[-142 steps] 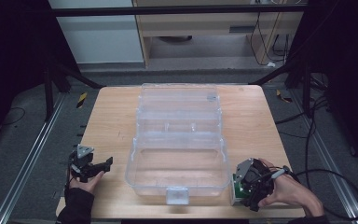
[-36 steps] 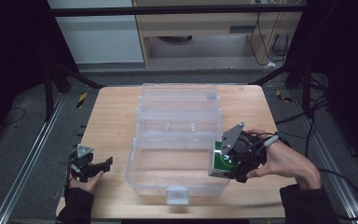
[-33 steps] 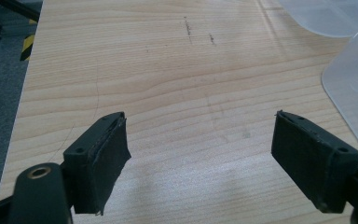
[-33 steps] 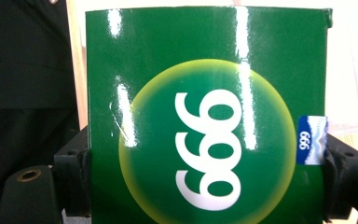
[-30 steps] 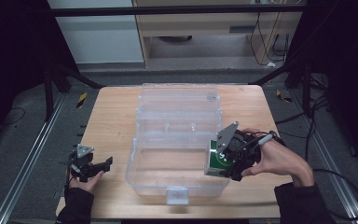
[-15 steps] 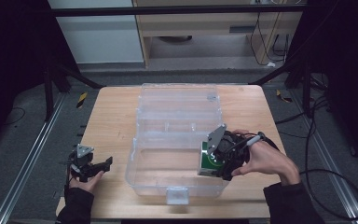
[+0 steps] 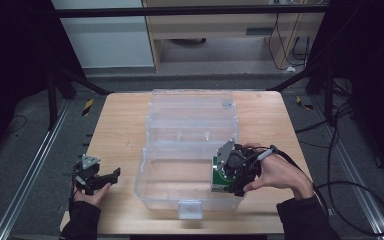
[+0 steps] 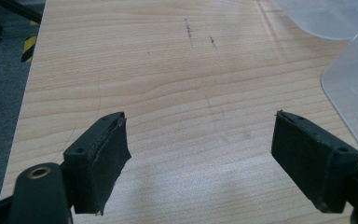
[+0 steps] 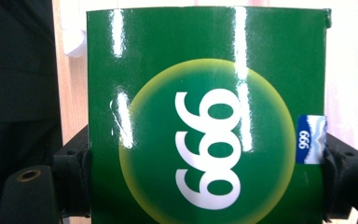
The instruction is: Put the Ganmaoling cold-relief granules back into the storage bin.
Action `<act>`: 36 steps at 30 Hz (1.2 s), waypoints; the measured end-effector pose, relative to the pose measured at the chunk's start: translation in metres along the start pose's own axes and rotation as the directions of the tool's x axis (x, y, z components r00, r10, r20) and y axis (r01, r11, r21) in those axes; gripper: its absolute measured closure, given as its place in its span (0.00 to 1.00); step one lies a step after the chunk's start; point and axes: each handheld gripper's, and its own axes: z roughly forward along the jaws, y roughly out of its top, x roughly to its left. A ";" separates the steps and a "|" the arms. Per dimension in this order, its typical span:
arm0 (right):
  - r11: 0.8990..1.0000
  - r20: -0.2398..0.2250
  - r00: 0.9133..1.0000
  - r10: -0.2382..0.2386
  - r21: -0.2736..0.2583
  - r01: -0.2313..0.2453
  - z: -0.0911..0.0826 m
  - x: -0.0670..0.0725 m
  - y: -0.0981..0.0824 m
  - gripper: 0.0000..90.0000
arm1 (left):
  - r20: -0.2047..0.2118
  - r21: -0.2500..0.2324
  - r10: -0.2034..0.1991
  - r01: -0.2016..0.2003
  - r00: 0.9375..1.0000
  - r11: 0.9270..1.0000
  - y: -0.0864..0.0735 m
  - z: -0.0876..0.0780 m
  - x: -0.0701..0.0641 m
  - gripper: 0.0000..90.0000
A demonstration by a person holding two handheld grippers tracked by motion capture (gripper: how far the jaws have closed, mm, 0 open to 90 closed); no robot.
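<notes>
Wooden table [image 7: 120, 130]: pale top, carrying everything.
Clear plastic box [image 7: 190, 150]: lid open, at the table's middle.
Glossy green carton [image 9: 205, 121]: clamped in the right gripper [image 7: 230, 172], over the box's right end.
Left gripper [image 8: 200, 154]: jaws apart, above bare wood.

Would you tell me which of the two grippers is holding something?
The right gripper, over the clear plastic box, clamps a glossy green carton; the left gripper gapes empty.

The right tongs [image 7: 219, 176] have carried the green box [image 7: 220, 178] over the clear bin [image 7: 152, 177].
</notes>
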 end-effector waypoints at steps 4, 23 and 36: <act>1.000 -0.014 1.000 0.020 -0.005 -0.021 0.005 -0.001 -0.004 0.18 | 0.000 0.000 0.000 0.000 1.000 1.000 0.000 0.000 0.000 0.20; 0.999 -0.015 1.000 0.028 0.029 -0.027 0.029 0.000 -0.008 0.17 | 0.000 -0.001 -0.001 0.001 1.000 1.000 0.000 0.000 0.001 0.20; 0.999 -0.014 1.000 0.024 0.048 -0.024 0.044 0.002 -0.009 0.16 | 0.001 -0.002 0.000 0.000 1.000 1.000 0.000 0.000 0.000 0.20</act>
